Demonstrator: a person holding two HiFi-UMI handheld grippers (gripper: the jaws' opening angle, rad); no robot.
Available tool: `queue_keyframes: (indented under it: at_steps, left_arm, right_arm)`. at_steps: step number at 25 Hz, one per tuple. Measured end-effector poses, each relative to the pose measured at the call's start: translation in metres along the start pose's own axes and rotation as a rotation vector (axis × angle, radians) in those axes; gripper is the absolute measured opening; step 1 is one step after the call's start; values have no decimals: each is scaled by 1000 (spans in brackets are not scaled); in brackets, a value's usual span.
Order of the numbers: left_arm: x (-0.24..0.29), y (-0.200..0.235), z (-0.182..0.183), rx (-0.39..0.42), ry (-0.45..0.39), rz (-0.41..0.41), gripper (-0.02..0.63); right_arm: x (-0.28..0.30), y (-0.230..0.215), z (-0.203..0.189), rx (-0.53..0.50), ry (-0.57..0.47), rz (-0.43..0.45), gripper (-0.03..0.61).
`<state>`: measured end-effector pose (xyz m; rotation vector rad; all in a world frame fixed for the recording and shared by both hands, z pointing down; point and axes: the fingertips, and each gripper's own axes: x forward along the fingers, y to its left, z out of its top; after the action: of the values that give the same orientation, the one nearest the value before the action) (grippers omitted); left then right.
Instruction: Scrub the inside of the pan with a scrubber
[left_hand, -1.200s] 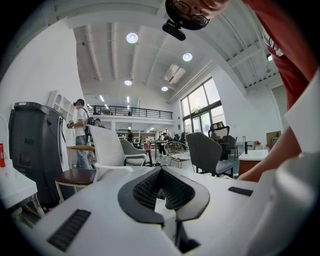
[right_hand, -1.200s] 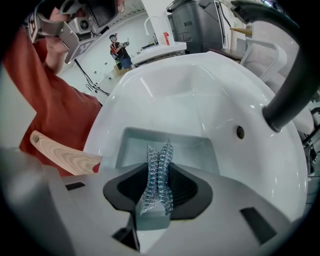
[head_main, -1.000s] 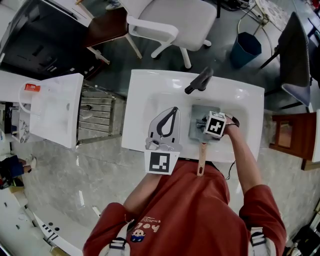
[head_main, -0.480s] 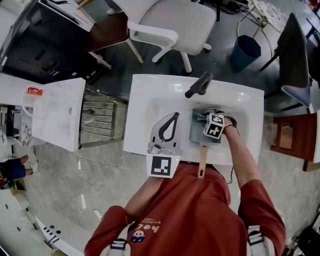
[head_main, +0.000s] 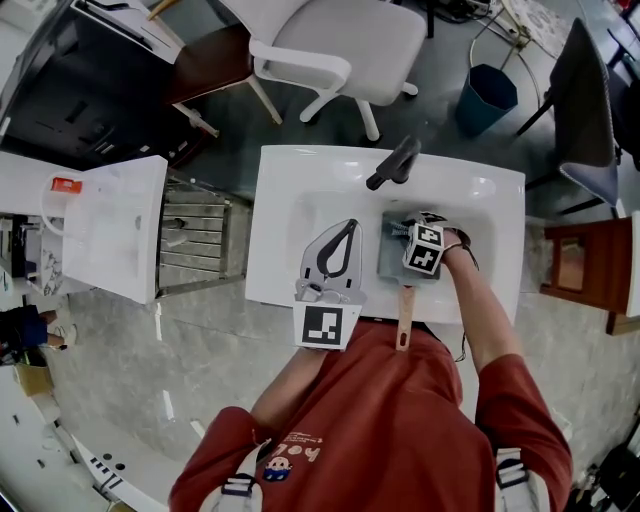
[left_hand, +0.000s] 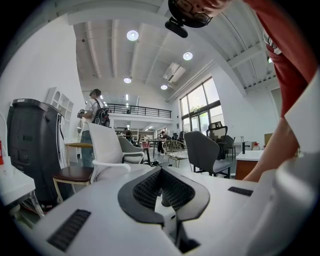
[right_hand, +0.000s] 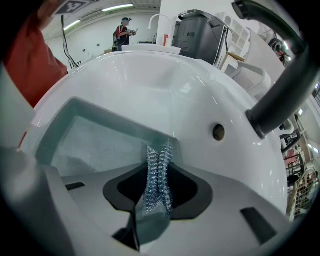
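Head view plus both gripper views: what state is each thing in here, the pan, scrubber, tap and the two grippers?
Pan: open side up in the sink, handle over the near rim.
Scrubber: clamped between jaws, held at the pan.
Right gripper: shut on the scrubber.
Left gripper: shut, nothing between its jaws.
Tap: no water seen running.

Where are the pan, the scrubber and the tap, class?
pan (right_hand: 90, 145), right gripper view, its inside floor.
scrubber (right_hand: 157, 175), right gripper view, its steel mesh strands.
tap (head_main: 395, 163), head view, its dark spout.
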<state>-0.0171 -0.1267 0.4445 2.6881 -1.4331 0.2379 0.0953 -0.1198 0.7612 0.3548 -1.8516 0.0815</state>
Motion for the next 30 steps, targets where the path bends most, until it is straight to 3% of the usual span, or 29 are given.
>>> queue_keyframes:
  at_steps: [9,14,21,30]
  left_arm:
    - [-2,-3,-2,-17,2,-7,11]
    - [1,-9,0,-17,-8,-22,11]
    - [-1,-14,-5,-30,-1,-34,11]
    - [-2,-17,-5,-24,-1,-39,11]
  right_arm:
    - [-19,-7,-4,20,89,15,132]
    - [-69,-2,1,112,38,71,133]
    - [-110,40,-2,177,13,275,136]
    - [-105,71,-9,192,66,411,136]
